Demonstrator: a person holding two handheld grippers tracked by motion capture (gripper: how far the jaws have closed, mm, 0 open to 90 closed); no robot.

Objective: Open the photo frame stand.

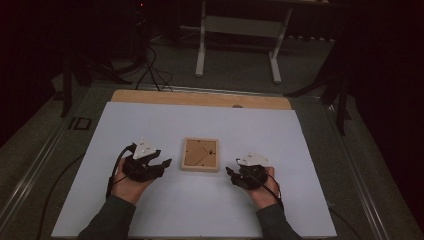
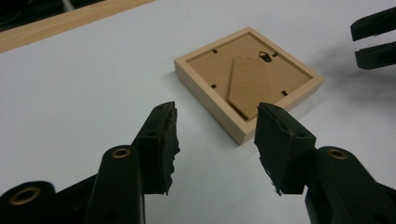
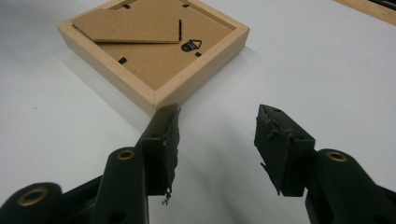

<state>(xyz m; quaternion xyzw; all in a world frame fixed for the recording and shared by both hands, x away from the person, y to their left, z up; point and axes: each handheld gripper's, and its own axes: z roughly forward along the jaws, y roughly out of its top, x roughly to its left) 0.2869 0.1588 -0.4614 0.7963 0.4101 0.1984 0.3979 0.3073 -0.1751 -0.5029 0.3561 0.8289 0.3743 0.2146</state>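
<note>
On the left of the high view, the left gripper (image 1: 161,165) is held just above the white table sheet (image 1: 150,125), its jaws spread apart with nothing between them — in the left gripper view the pads (image 2: 164,140) are seen apart, pointed at the near corner of the frame.

In the middle lies the wooden picture frame (image 1: 200,154), face down and flat on the sheet, its brown backing board and folded stand uppermost. It is touched by neither gripper, so the handling is judged to be at its very start: the frame has been approached from both sides, but no grip has been taken and everything else is left to do.

On the right, the right gripper (image 1: 231,175) is likewise open and empty, close beside the frame's corner (image 3: 161,100).

Beyond the sheet, a strip of bare wooden tabletop (image 1: 200,98) is seen — farther back, a white stand (image 1: 237,30) on the dark floor. Nothing is found in the way.
</note>
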